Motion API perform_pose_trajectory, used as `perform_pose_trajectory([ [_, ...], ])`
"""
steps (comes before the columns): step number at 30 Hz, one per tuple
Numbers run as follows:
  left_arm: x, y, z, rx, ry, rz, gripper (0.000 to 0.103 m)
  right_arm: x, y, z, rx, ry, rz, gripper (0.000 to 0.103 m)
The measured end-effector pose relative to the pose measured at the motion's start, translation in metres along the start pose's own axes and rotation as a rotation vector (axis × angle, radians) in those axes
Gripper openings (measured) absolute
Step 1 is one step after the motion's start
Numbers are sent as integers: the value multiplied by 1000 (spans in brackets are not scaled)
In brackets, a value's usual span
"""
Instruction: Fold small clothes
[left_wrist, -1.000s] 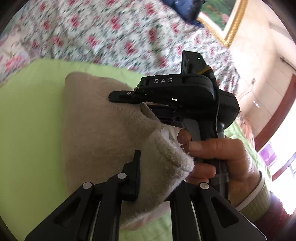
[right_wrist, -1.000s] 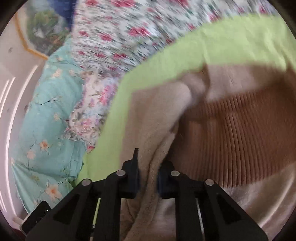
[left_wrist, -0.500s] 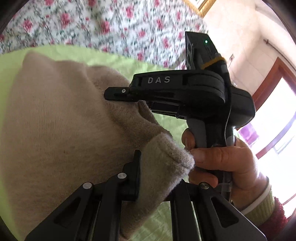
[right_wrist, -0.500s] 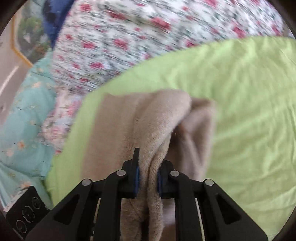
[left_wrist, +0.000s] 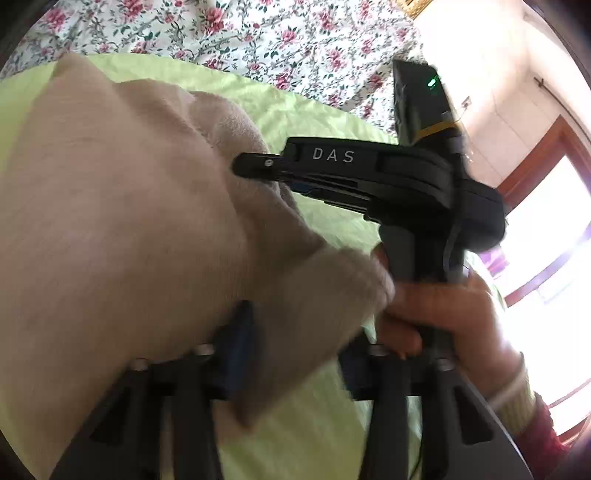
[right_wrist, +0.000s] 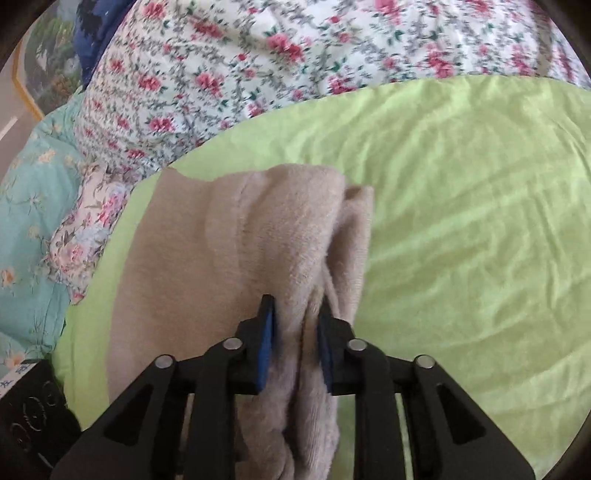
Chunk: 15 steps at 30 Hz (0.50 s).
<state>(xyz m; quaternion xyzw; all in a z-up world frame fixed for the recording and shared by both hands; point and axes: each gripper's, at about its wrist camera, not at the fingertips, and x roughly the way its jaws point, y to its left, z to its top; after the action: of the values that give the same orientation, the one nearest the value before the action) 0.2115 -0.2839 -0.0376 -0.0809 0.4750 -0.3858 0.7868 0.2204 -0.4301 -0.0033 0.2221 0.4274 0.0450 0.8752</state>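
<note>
Two grippers work one beige knit garment (right_wrist: 229, 258) lying on the green sheet (right_wrist: 461, 221). The left gripper (left_wrist: 295, 343) has just been opening; its fingers stand spread, the folded corner loose between them. The right gripper (right_wrist: 293, 328) has also just been opening, though thick cloth fills the gap between its blue pads (right_wrist: 265, 332), which seem to touch it. To release well, I would part both fully, then draw straight back without dragging the fold. The garment's long axis runs ahead of the right fingers, away toward the floral bedding (right_wrist: 295, 55).
</note>
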Motion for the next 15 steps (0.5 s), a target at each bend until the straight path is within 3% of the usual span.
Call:
perform_pose_trajectory([
  [1,-8,0,-4,-2,4,-10,58,-4,-1,-2,7,-2,-19,36],
  [3,-30,2,-15,-7,-3,-36,59,-11,-3,-6,23,-3,-37,51],
  [5,-55,9,-20,-7,-26,-14,66,-20,-5,-12,48,-10,-7,58],
  [10,-103,44,-18,-69,-113,59,83,-27,-11,-19,95,-8,75,64],
  [15,-104,95,9,-164,-124,118,83,-11,-19,-14,133,29,106,67],
])
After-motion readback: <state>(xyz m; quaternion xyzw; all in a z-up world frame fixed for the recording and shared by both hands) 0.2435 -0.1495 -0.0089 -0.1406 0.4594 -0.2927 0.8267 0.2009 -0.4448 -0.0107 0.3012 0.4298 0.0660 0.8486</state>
